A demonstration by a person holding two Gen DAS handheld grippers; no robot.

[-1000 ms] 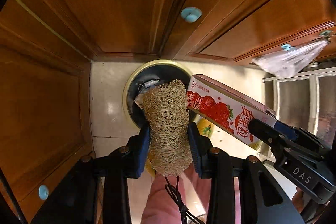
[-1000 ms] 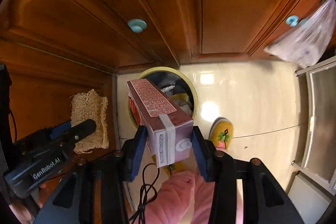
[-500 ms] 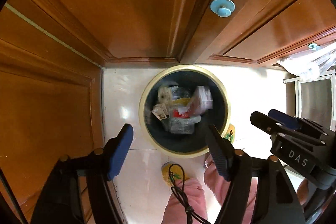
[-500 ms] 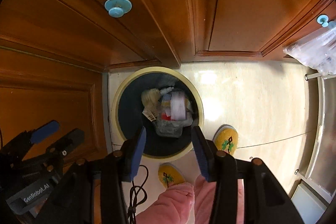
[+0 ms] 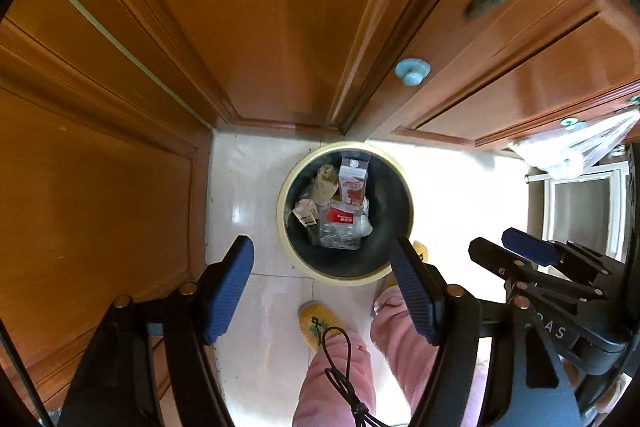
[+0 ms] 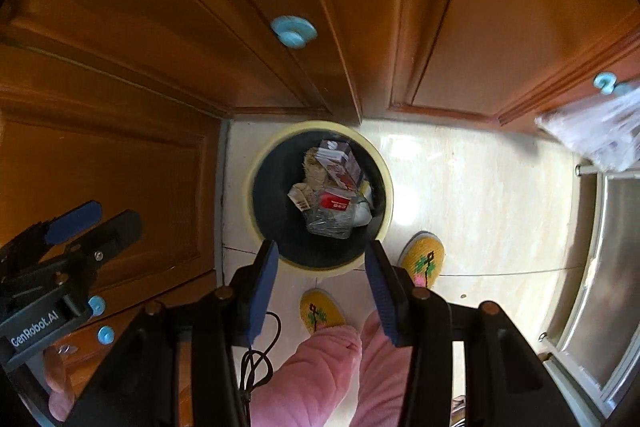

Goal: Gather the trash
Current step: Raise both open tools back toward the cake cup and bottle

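Black gripper frames, blue ribbed jaws, brass screws, pink trousers point(image 6: 320, 379).

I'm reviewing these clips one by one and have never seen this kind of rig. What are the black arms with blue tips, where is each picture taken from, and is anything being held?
There is no robot here. A person holds a two-finger gripper in each hand, and a fisheye camera on each looks forward along its fingers. One picture comes from the left gripper, the other from the right gripper; each also shows the other gripper at its edge. The blue tips are the finger pads.

Both point down at a round trash bin on a pale tiled floor, against wooden cabinets. In the bin lie a red and white carton, a tan fibrous scrubber and other wrappers. The person's pink trousers and yellow slippers show below.

Both grippers are open and hold nothing.
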